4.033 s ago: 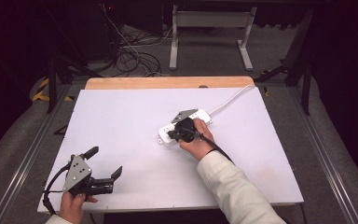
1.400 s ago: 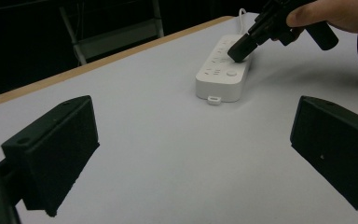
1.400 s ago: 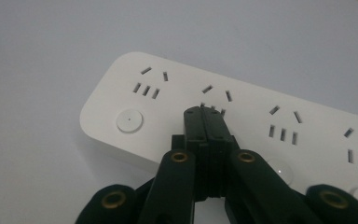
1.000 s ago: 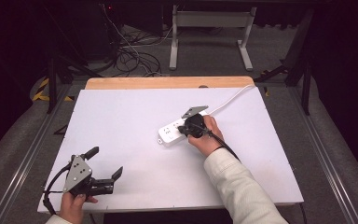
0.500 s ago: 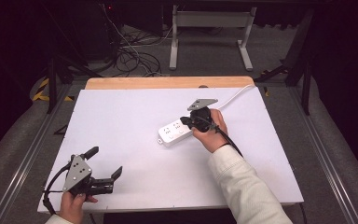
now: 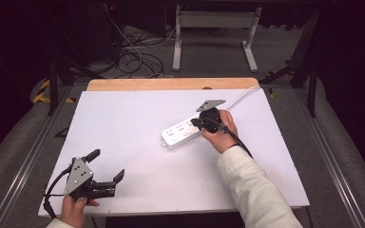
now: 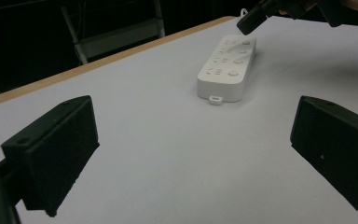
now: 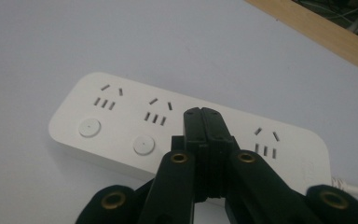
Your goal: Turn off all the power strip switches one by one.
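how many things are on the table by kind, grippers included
white power strip: 1
black two-jaw grippers: 2, the left gripper and the right gripper
total: 3

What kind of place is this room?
Probably a lab or workshop set up for recording: a white table holding a power strip, tangled cables on the floor, and dark metal stands around.

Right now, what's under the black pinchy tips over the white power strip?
The shut right hand-held gripper covers a patch of the power strip between its sockets. Two round buttons show; anything beneath the tips is hidden.
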### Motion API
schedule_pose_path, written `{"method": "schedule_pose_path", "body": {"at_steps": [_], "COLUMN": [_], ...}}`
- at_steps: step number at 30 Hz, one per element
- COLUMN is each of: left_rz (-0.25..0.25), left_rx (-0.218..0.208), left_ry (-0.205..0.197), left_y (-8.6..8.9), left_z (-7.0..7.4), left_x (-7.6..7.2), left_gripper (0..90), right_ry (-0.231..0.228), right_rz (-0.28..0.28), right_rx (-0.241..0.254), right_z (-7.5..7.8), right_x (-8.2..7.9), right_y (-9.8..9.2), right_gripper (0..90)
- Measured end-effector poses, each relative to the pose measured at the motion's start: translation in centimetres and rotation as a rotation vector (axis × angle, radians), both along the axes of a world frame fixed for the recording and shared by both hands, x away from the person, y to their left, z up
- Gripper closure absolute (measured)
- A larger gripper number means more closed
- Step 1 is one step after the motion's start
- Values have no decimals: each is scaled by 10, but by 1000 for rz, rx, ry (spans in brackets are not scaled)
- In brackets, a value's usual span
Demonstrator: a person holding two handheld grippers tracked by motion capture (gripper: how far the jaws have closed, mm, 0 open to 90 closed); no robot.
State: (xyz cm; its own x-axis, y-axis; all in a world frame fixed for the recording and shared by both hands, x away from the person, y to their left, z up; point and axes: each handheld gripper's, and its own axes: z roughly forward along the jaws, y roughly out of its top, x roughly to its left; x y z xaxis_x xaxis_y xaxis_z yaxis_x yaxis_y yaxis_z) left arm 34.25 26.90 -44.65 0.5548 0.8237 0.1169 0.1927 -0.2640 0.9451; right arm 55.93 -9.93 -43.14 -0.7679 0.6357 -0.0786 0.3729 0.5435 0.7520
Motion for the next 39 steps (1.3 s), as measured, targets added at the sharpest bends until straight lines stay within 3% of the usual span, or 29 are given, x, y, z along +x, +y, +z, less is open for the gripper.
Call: {"method": "schedule_pose_path", "body": {"at_steps": [14, 29, 39], "left_rz": [0, -3, -4], "left_rx": [1, 4, 6], "left_ry": [0, -1, -2], "left_y": [0, 0, -1], "left_z": [0, 0, 0], "left_x": [0, 0, 0], "left_gripper": [17, 17, 17], "right_ry": [56, 54, 64], "right_rz": [-20, -28, -35], "right_rx": [-21, -35, -15], "right_z": [-20, -24, -25], "right_x": [9, 9, 9], "right_y": [-2, 2, 1], "right_gripper": [900, 900, 900]}}
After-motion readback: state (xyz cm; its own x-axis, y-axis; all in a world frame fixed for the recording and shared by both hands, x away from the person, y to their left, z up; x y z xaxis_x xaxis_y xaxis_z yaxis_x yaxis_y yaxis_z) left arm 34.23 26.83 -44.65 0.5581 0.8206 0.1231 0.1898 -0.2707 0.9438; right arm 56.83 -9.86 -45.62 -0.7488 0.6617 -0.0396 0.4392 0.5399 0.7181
